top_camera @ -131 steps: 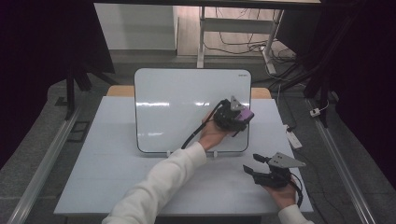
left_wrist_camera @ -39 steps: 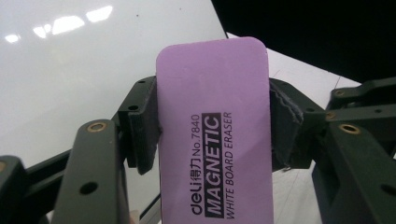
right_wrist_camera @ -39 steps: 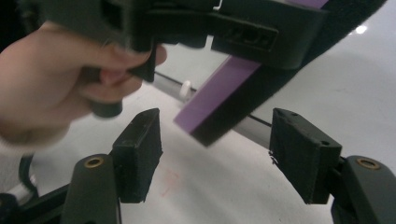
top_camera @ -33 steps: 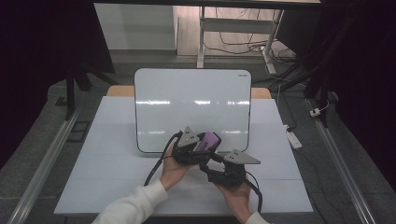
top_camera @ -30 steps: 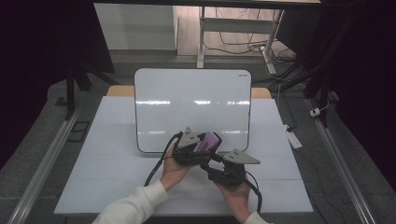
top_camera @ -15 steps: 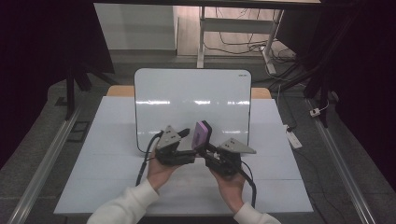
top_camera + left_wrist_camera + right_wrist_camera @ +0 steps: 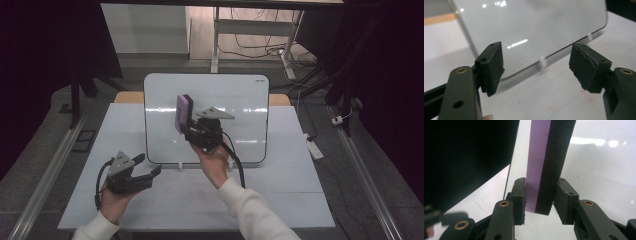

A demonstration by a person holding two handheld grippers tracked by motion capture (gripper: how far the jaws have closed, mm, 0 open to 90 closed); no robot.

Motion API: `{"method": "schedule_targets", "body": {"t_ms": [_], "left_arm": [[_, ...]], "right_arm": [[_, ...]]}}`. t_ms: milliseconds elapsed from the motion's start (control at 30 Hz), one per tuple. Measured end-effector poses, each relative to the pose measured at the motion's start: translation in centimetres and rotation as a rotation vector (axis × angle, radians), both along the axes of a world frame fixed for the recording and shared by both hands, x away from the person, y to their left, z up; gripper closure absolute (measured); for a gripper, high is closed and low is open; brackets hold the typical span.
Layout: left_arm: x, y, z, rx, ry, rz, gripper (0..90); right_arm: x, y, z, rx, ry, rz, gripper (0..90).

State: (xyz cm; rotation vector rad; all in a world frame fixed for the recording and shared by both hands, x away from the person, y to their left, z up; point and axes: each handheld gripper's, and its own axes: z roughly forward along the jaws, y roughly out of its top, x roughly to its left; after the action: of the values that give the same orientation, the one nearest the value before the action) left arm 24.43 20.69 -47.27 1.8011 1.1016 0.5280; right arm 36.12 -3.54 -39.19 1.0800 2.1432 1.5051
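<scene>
A purple eraser (image 7: 183, 112) with a black felt face stands upright in front of the upper left part of the whiteboard (image 7: 235, 100). My right gripper (image 7: 187, 127) is shut on the lower end of the eraser (image 7: 549, 157), one pad on the purple side and one on the felt side (image 7: 540, 195). Whether the felt touches the board I cannot tell. My left gripper (image 7: 149, 165) hovers low over the table's front left, below the board's lower left corner. It is open (image 7: 536, 65); its jaws have just been closing a little with nothing between them.
The whiteboard (image 7: 536, 20) leans back on small white clips along its lower edge, in the middle of the white table (image 7: 280, 190). A white power strip (image 7: 314, 148) lies at the table's right edge. Dark curtains and metal rails flank the table.
The eraser passed from my left gripper to my right one. The right gripper then rose with it to the board's upper left, while the left one opened and drew back to the front left.
</scene>
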Motion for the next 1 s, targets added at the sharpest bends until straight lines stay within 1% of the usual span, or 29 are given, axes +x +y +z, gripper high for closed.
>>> {"method": "schedule_targets", "body": {"t_ms": [67,167,267,333,433,500,533,667,767,833,900,933,1000], "left_arm": [[-0.2,0.7,-0.3,-0.002,0.012,0.014,29.1],[-0.4,1.4,-0.5,-0.005,0.015,0.026,29.7],[-0.7,1.9,-0.5,-0.008,0.018,0.03,29.7],[-1.0,2.4,-0.6,-0.012,0.023,0.037,29.7],[-1.4,3.0,-0.9,-0.002,0.031,0.053,30.0],[-1.5,3.3,-1.2,0.007,0.036,0.061,30.0],[-1.6,3.5,-1.3,0.006,0.042,0.062,30.0],[-1.5,3.9,-1.8,0.0,0.059,0.07,30.4],[-1.6,4.0,-1.9,-0.002,0.069,0.072,30.4],[-1.8,4.1,-1.9,-0.004,0.071,0.073,30.5],[-2.0,4.2,-1.9,-0.007,0.069,0.08,30.5],[-2.1,4.3,-1.9,-0.012,0.069,0.079,30.7],[-2.3,4.4,-1.9,-0.015,0.068,0.084,30.8]], "right_arm": [[0.8,1.3,0.6,-0.012,0.012,-0.009,63.2],[1.9,3.3,1.4,-0.054,0.022,-0.029,63.1],[2.6,4.8,2.0,-0.069,0.013,-0.045,62.9],[3.1,5.5,2.1,-0.068,0.012,-0.056,62.9],[3.7,6.2,1.8,-0.074,0.021,-0.064,62.8],[3.8,6.4,1.6,-0.076,0.016,-0.062,62.8],[3.8,6.6,1.6,-0.076,0.006,-0.06,62.8],[3.8,6.8,2.0,-0.072,-0.007,-0.051,62.8],[3.9,7.0,2.2,-0.077,-0.025,-0.043,62.8],[4.2,7.5,2.1,-0.079,-0.018,-0.037,62.8],[4.6,8.0,1.7,-0.074,-0.012,-0.046,62.5],[4.7,8.2,1.7,-0.078,-0.017,-0.057,62.3],[4.6,8.6,1.9,-0.059,-0.024,-0.063,61.3]]}}
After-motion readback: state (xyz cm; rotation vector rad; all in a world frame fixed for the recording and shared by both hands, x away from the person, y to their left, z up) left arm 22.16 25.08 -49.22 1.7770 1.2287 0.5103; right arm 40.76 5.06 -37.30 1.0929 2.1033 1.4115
